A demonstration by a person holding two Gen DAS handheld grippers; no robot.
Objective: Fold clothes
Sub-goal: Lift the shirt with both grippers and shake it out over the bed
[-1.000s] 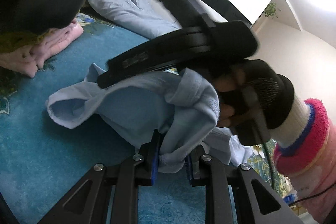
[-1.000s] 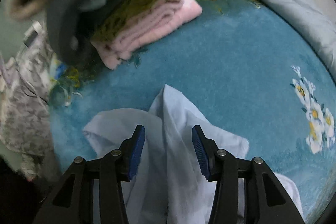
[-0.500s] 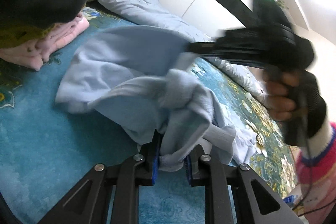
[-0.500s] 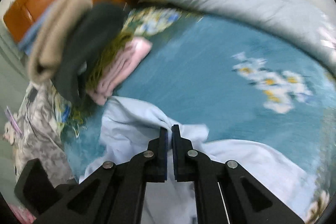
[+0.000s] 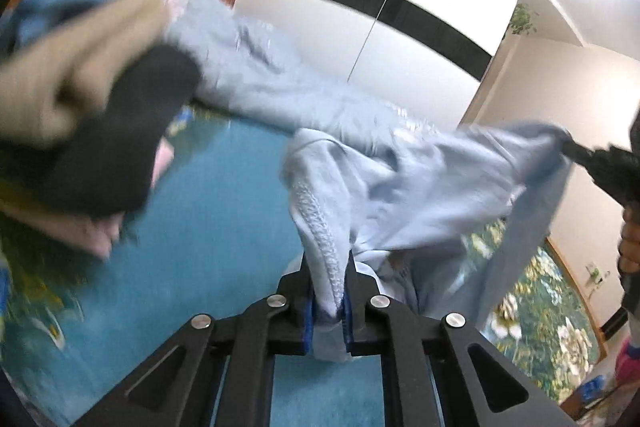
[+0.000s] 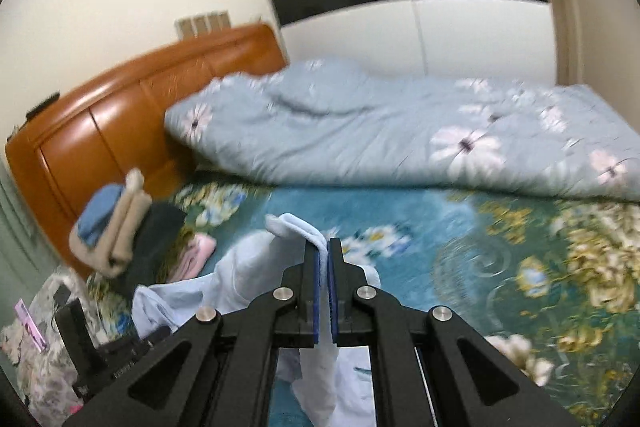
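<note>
Nearest in the left wrist view, the left hand-held gripper (image 5: 329,301) is clamped on a thick ribbed hem of a pale blue garment (image 5: 404,187), the cloth bunched between its blue pads. From there the garment runs up and off to the right, held clear of the teal floral bedspread (image 5: 208,239), to the right hand-held gripper (image 5: 576,151), which pinches the far end of the same cloth. In its own view the right hand-held gripper (image 6: 323,269) has its jaws closed on a thin fold of the garment (image 6: 248,267), the rest hanging down and to its left.

Beyond and left of both grippers sits a stack of folded clothes (image 6: 128,243): blue, beige, dark and pink pieces piled on the bedspread. Farther off, a light blue flowered quilt (image 6: 400,139) lies across the bed against an orange-brown headboard (image 6: 100,123).

Judging by the cloth strung between two grips and off the bed, the step in hand is spreading the garment out. It is still twisted and gathered, so the next move likely calls for pulling the two grips apart to take out the slack, then lowering it flat onto the open bedspread ahead.
</note>
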